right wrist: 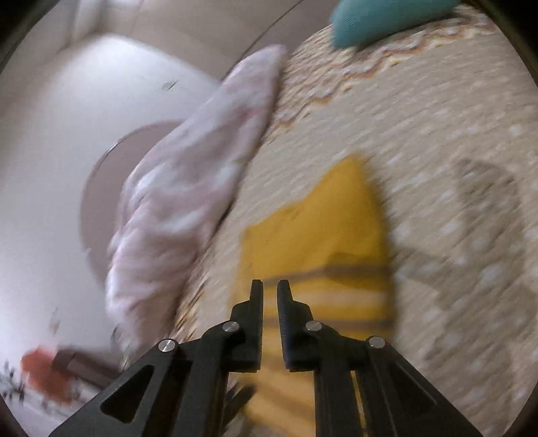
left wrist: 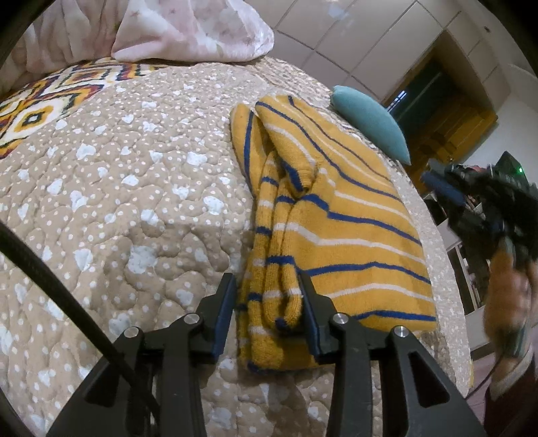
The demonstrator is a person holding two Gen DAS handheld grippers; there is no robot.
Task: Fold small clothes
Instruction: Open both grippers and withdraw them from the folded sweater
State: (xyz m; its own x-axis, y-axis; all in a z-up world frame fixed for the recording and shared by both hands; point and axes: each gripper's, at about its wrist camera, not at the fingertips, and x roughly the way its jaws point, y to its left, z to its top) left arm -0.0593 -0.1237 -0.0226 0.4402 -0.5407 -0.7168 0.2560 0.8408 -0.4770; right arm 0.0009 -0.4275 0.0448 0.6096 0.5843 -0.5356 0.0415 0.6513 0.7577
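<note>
Left claw (left wrist: 267,295), fingers apart, straddles the bunched sleeve edge of the mustard-yellow knitted garment with blue and white stripes (left wrist: 339,215), lying partly folded on the beige dotted quilted bed cover (left wrist: 134,201). Right claw (right wrist: 270,289), nearly closed and holding nothing, hovers above the same garment in a blurred view. Judged step: mid-fold; next, close on the edge.

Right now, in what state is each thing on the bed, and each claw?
Striped yellow garment: folded, lying flat near the bed's edge.
Left claw: open, fingers either side of the garment's folded sleeve part.
Right claw: nearly closed, a narrow gap, holding nothing.
Teal cushion: lying beyond the garment.
Pink blanket: bunched up.
</note>
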